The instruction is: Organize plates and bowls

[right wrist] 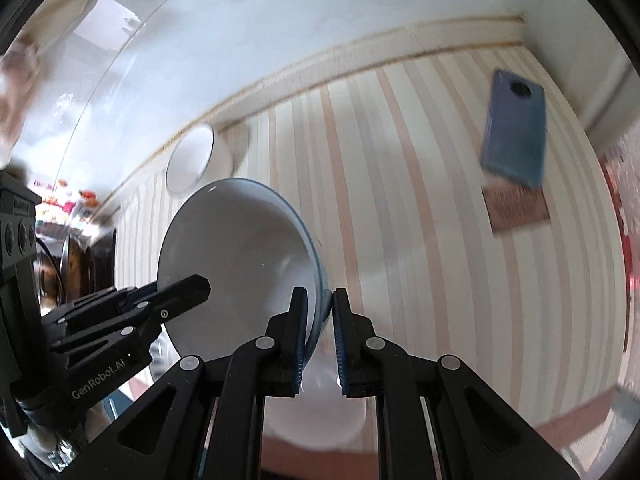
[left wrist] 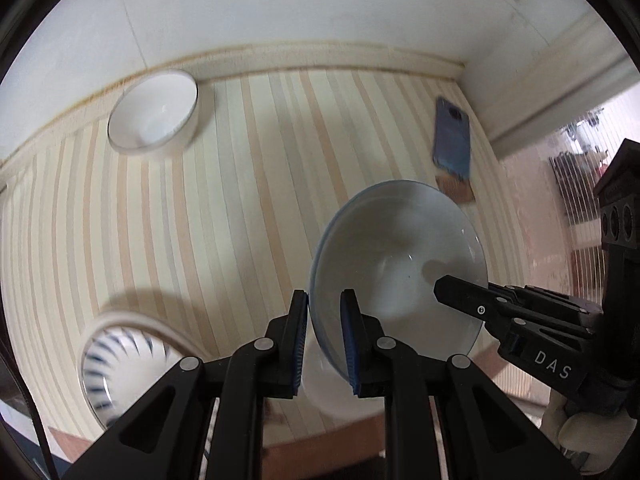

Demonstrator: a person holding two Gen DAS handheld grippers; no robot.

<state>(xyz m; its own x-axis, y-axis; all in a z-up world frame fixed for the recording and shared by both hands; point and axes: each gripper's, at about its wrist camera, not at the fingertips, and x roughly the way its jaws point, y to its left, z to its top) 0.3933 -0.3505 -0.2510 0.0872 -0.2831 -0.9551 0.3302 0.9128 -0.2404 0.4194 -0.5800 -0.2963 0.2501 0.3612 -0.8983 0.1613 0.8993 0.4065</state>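
A white bowl with a pale blue outside (left wrist: 400, 256) hangs tilted above the striped table (left wrist: 240, 208), gripped from two sides. My left gripper (left wrist: 324, 300) is shut on its near rim, one pad inside and one outside. My right gripper (left wrist: 452, 294) clamps the opposite rim. The right wrist view has the same bowl (right wrist: 240, 248), with the right gripper (right wrist: 320, 300) shut on its rim and the left gripper (right wrist: 196, 286) biting the other side. A plain white bowl (left wrist: 154, 114) (right wrist: 192, 160) stands by the back wall. A blue-striped bowl (left wrist: 116, 364) rests at the lower left.
A white dish (left wrist: 332, 396) (right wrist: 316, 412) lies on the table below the lifted bowl. A blue phone (left wrist: 454, 138) (right wrist: 516, 128) and a brown card (left wrist: 458, 190) (right wrist: 516, 208) lie at the back right near the corner. The wall borders the table's far side.
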